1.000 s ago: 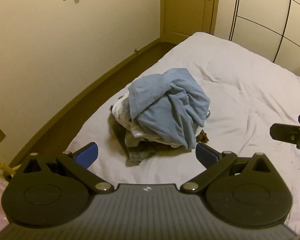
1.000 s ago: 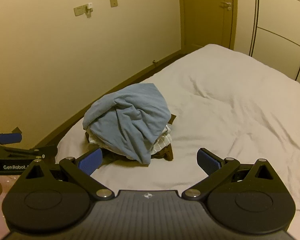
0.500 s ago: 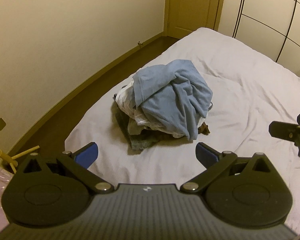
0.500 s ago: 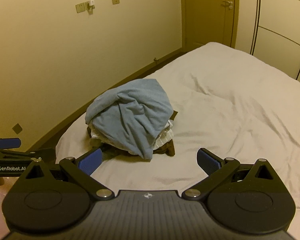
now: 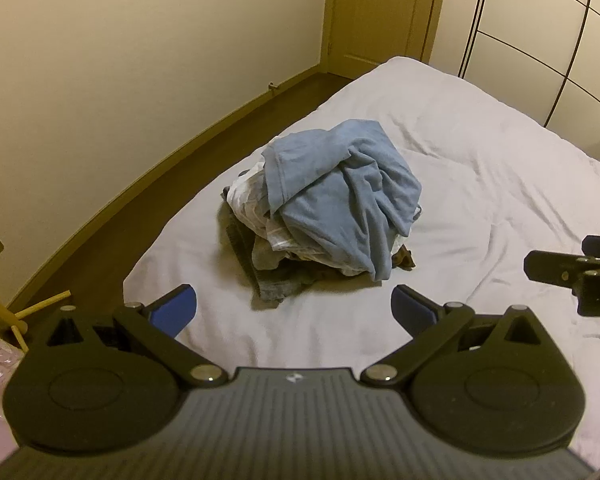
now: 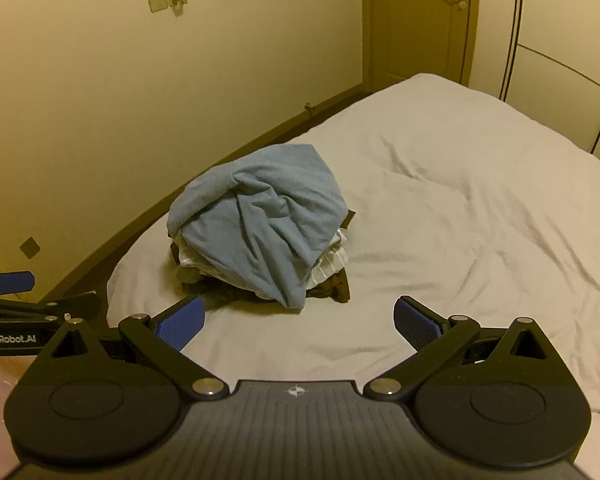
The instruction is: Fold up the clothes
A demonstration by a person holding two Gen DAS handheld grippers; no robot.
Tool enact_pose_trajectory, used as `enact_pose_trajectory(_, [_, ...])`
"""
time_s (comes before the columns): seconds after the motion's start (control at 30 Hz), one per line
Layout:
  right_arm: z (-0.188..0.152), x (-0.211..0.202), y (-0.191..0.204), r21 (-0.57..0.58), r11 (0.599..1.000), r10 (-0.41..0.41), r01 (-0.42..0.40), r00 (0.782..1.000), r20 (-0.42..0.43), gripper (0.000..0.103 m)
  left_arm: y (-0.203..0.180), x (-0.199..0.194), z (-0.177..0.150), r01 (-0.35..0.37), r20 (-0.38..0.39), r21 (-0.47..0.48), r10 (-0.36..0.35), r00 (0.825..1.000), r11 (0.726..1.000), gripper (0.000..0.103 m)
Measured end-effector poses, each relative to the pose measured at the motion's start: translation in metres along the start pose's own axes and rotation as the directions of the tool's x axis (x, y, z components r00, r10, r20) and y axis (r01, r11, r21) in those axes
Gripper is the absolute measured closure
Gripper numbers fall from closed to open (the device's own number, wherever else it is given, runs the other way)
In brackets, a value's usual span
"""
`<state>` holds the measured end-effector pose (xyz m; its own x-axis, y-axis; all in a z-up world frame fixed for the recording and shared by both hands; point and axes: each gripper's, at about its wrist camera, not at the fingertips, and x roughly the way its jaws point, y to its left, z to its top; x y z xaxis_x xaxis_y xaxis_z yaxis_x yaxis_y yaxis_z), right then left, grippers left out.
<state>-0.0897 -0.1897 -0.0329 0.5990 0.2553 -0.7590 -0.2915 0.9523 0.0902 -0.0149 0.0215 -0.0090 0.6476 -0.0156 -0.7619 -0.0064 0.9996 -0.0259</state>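
Note:
A pile of crumpled clothes (image 5: 332,208) lies on the white bed (image 5: 480,184) near its left edge. A light blue garment (image 6: 260,220) lies on top, with white (image 5: 248,200), grey (image 5: 272,280) and brown (image 6: 336,288) pieces under it. My left gripper (image 5: 294,308) is open and empty, held short of the pile. My right gripper (image 6: 298,322) is open and empty, also short of the pile. The right gripper's tip shows at the right edge of the left wrist view (image 5: 572,272). The left gripper shows at the left edge of the right wrist view (image 6: 20,304).
A dark floor strip (image 5: 188,152) runs between the bed's left edge and the cream wall (image 5: 120,80). A door (image 5: 384,12) stands at the far end and wardrobe panels (image 5: 540,40) on the right. A wooden stand (image 5: 12,312) is at the lower left.
Both grippers have drawn a little closer to the clothes pile and tilted slightly downward. Both stay open and empty. The pile has not moved.

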Motion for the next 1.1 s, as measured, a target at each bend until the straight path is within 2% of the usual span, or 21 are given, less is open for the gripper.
enact_pose_trajectory(0.37, [0.001, 0.004, -0.009, 0.027, 1.0, -0.013, 0.014, 1.0, -0.013, 0.0, -0.011, 0.003, 0.001, 0.017, -0.011, 0.026, -0.016, 1.0, 1.0, 0.001])
enact_pose_trajectory(1.1, [0.003, 0.011, -0.018, 0.01, 1.0, 0.024, -0.024, 1.0, -0.019, 0.0, -0.025, -0.001, 0.003, -0.005, -0.007, 0.026, 0.005, 1.0, 1.0, 0.001])
